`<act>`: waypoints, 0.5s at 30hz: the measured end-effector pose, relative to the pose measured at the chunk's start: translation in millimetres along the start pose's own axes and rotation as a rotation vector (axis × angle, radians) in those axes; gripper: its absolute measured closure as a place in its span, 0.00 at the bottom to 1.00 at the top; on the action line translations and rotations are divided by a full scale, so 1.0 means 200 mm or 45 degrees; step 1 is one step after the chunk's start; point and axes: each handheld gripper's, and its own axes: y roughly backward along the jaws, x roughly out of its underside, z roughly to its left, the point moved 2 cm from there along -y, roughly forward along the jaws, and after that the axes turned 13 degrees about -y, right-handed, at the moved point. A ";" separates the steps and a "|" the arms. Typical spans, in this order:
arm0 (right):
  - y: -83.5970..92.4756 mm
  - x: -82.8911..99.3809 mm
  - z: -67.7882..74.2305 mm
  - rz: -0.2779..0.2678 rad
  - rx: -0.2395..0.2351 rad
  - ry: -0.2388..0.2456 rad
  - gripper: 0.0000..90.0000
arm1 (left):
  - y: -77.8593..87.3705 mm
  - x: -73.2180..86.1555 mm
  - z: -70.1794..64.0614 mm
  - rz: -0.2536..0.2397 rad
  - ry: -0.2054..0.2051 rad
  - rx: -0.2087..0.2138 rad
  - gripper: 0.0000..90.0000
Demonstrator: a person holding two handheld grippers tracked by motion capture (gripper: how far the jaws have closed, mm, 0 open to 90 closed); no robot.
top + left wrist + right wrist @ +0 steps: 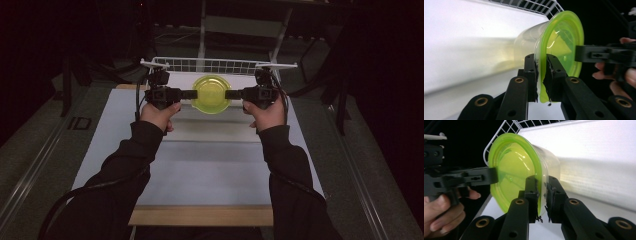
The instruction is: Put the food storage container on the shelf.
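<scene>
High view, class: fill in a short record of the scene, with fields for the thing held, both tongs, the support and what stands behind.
Held: tub, clear, green lid
Left tongs: shut on lid rim
Right tongs: shut on lid rim, opposite side
Support: white table
Behind: wire basket

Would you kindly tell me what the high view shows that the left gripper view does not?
High view alone: both sleeved forearms, the table's wooden front edge, and the tub hanging between the two tongs from above.

Left gripper view alone: the left tongs pinching the lid rim up close, and the tub's clear wall.

Both: the green-lidded tub, the right tongs gripping its far side, the wire basket, the white tabletop.
</scene>
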 end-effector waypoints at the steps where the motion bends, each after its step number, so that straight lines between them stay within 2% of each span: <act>1: -0.01 -0.02 0.00 -0.003 0.013 0.000 0.90 | -0.01 -0.01 0.01 0.000 0.003 -0.009 0.90; 8: -0.07 -0.10 -0.01 0.014 0.046 -0.033 0.90 | -0.07 -0.06 0.09 0.016 0.037 -0.026 0.89; 10: -0.08 -0.12 -0.03 0.029 0.040 -0.065 0.90 | -0.08 -0.07 0.10 0.013 0.050 -0.019 0.90; 13: -0.09 -0.14 -0.04 0.035 0.038 -0.087 0.90 | -0.10 -0.09 0.11 0.012 0.047 -0.016 0.89; 15: -0.10 -0.16 -0.05 0.046 0.031 -0.102 0.90 | -0.11 -0.09 0.12 0.005 0.009 -0.027 0.87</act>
